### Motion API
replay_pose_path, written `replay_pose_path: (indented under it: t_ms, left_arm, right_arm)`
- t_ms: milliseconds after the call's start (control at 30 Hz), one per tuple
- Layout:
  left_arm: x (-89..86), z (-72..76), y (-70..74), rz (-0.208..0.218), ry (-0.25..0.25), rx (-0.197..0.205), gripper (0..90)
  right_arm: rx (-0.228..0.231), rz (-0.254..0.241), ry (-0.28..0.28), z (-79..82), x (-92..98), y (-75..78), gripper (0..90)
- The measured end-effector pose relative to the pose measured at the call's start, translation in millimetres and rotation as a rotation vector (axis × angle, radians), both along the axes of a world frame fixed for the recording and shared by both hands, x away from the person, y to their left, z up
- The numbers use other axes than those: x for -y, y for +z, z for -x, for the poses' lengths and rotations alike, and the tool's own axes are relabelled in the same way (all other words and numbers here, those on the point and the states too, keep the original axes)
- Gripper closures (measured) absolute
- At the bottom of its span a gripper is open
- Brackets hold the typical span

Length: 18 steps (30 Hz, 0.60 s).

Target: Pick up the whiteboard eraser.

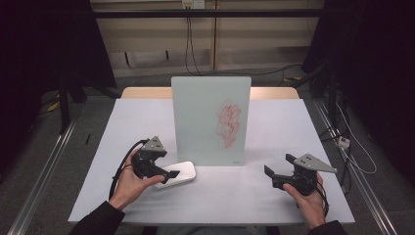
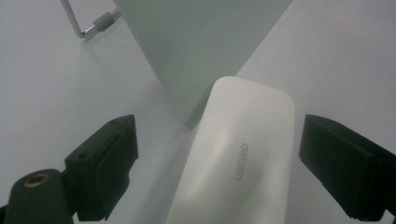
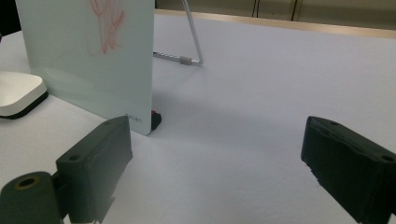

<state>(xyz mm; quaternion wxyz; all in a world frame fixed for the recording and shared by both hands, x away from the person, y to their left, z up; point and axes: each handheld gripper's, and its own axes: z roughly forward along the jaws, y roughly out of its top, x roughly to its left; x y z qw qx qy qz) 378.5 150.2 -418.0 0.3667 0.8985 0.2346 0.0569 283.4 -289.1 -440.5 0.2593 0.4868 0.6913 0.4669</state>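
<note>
Eraser (image 2: 238, 154) is straddled by the wide left gripper (image 2: 217, 163), whose jaws should be centred before being closed

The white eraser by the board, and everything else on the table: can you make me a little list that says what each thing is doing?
eraser: white, lies flat on the table, in front of the board
left claw: around the eraser, open, pads not touching it
right claw: open, nothing between its jaws, above bare table
board: stands upright, red scribble on it
table: white top
</note>
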Motion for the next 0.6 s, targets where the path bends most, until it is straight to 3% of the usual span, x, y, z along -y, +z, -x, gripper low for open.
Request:
replay_pose_path:
  t_ms: [67,233,333,600]
  left_arm:
    - [1.2,0.1,-0.8,-0.004,-0.013,-0.003,12.8]
    - [6.4,1.6,-5.8,-0.07,-0.061,0.007,16.3]
    - [10.3,2.7,-9.9,-0.068,-0.076,-0.015,18.3]
    - [16.3,2.4,-16.4,-0.11,-0.115,-0.023,21.6]
  right_arm:
    - [-0.001,-0.001,0.0,0.1,0.0,0.1,8.6]
    - [-0.002,0.004,0.004,-0.1,0.2,-0.2,8.5]
    - [-0.003,0.003,0.005,-0.1,0.1,-0.2,8.5]
    - [-0.007,0.002,0.009,-0.6,-0.6,-0.7,8.4]
